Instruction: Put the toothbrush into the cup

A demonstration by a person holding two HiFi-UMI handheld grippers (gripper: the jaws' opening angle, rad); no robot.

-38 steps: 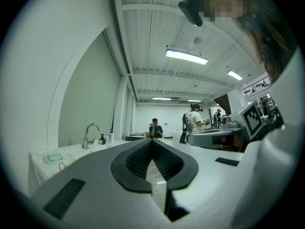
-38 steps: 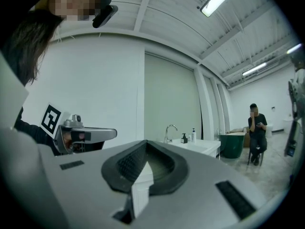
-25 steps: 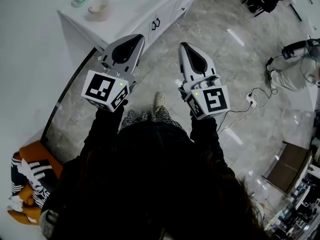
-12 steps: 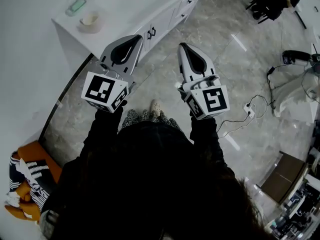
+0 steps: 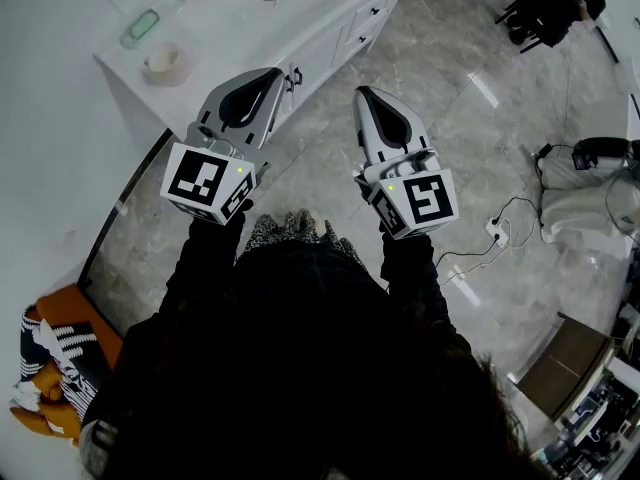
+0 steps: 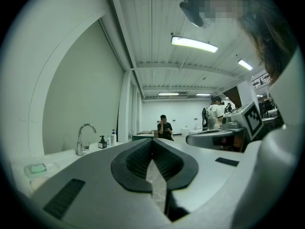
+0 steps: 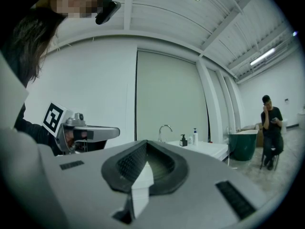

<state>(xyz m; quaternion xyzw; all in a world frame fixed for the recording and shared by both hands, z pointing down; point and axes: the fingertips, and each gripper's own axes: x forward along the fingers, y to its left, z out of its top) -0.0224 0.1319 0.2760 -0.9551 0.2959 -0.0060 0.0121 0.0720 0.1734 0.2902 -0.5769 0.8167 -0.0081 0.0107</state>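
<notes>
A white counter stands ahead at the upper left of the head view. On it a pale round cup sits beside a green soap dish. I cannot make out a toothbrush in any view. My left gripper is held out level over the floor, just short of the counter's cabinet front, shut and empty. My right gripper is beside it over the marble floor, also shut with nothing in it. In the left gripper view the shut gripper points along the counter past a faucet; in the right gripper view the shut gripper does likewise.
The cabinet front has dark handles. Pump bottles stand by the faucet. A power strip with cable lies on the floor at right; an orange bag at lower left. A person sits far off.
Both grippers stayed side by side and shut while I walked forward. The counter with the cup has slid leftward and nearer the left gripper in the head view.
</notes>
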